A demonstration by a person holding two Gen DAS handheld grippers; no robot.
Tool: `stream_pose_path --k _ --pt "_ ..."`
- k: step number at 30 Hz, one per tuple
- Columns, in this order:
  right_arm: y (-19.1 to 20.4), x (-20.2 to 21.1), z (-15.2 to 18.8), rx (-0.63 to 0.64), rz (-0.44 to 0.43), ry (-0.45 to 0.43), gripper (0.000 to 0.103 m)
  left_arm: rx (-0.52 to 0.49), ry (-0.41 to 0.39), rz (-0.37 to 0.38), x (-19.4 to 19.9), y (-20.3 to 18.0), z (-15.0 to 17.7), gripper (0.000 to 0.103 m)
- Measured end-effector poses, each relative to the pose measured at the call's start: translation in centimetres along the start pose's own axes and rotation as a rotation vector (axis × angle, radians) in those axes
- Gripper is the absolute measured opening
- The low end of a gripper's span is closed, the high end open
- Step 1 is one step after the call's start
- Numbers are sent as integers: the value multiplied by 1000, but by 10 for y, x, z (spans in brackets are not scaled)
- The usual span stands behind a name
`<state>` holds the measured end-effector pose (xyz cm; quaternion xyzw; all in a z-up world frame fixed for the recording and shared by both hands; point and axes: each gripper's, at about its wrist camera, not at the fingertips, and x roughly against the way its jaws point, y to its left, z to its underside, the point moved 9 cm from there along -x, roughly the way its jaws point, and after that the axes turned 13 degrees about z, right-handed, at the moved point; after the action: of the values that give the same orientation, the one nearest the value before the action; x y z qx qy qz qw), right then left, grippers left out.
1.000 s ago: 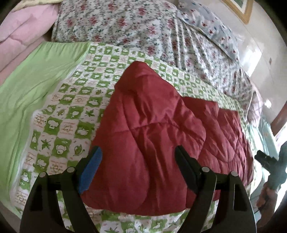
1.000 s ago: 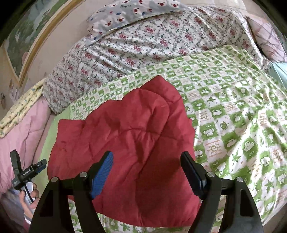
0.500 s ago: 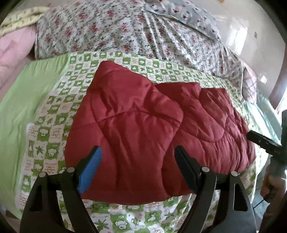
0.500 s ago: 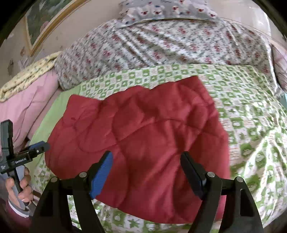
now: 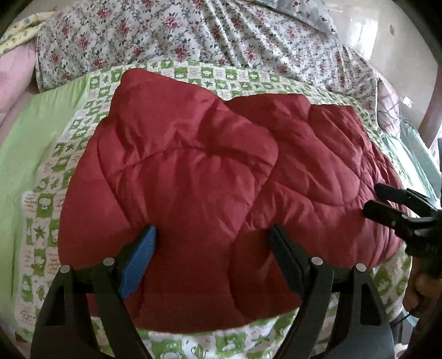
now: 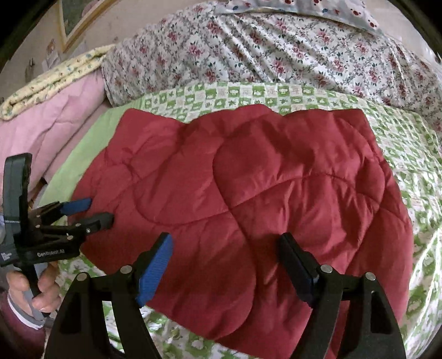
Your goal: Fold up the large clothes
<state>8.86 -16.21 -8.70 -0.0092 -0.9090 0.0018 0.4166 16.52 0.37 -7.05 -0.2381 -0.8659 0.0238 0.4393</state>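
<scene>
A red quilted padded garment (image 5: pixel 193 171) lies folded on the green-checked bed cover (image 5: pixel 49 198); it also shows in the right wrist view (image 6: pixel 248 187). My left gripper (image 5: pixel 211 234) is open and empty, hovering over the garment's near left part. My right gripper (image 6: pixel 226 243) is open and empty over its near right part. The left gripper shows in the right wrist view (image 6: pixel 99 211) by the garment's left edge, and the right gripper shows in the left wrist view (image 5: pixel 373 198) at its right edge.
A floral duvet (image 6: pixel 276 49) is heaped at the back of the bed. Pink bedding (image 6: pixel 49 121) and a yellow folded blanket (image 6: pixel 55 77) lie at the left. A plain green sheet (image 5: pixel 25 132) borders the checked cover. A framed picture (image 6: pixel 77 19) hangs on the wall.
Both grippers have swung toward the middle of the garment and moved closer to it. The garment lies flatter and more spread out than a second ago. Both stay open.
</scene>
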Motion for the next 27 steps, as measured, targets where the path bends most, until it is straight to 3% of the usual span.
stream_pose_path --k 5,15,27 --pt "-5 -23 -4 29 63 28 81 16 -13 -26 -14 9 -9 91" --pt "-41 -60 -33 -43 170 59 79 41 -39 -83 -40 28 -35 94" --pt "-78 -95 -42 -211 139 80 80 79 10 -98 -82 44 -62 94"
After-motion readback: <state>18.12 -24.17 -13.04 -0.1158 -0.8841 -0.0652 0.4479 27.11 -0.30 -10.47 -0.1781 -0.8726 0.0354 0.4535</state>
